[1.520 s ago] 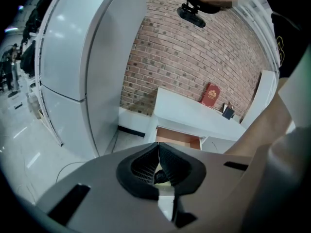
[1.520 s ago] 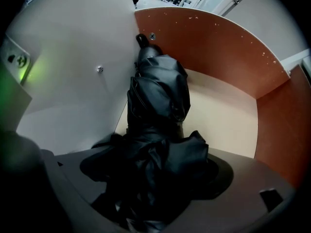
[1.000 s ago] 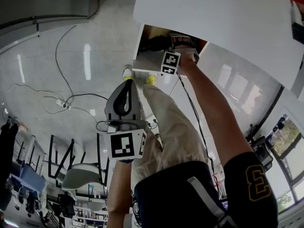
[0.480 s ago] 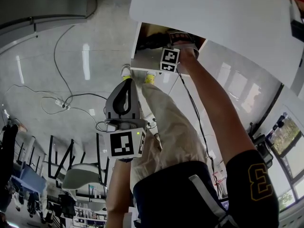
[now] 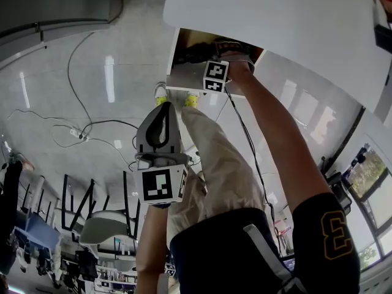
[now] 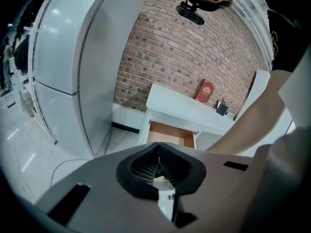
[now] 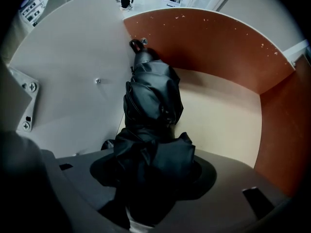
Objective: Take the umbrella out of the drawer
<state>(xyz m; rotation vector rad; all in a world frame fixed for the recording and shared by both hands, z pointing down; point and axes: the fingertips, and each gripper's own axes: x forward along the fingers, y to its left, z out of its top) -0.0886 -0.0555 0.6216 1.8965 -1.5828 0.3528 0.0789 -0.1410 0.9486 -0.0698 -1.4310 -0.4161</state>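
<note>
We find the drawer (image 5: pixel 181 78) standing open below the white cabinet top (image 5: pixel 275 17), which sits against a brick wall (image 6: pixel 194 47) with a red book (image 6: pixel 206 90) leaning on it. The folded black umbrella (image 7: pixel 151 98) lies inside the drawer, along its white left wall (image 7: pixel 82 67). Its far end rests in the far left corner, where that wall meets the brown back wall (image 7: pixel 218 42). The pale drawer floor (image 7: pixel 218 125) to the right of the umbrella is bare. The right gripper (image 7: pixel 153 174) reaches steeply down into the drawer from the near side. Its jaws are closing about the near end of the umbrella: the bunched black fabric fills the gap and lies against both pads. We cannot tell from these views whether the umbrella has left the drawer floor. The person's right arm (image 5: pixel 275 139) stretches from the near right to the drawer. The left gripper (image 6: pixel 158 165) is held on the near side, well apart from the drawer and pointing towards it, above the grey floor (image 5: pixel 61 54). Its jaws stand together with nothing between them. Cables (image 5: pixel 79 72) trail across the floor to the left.
</note>
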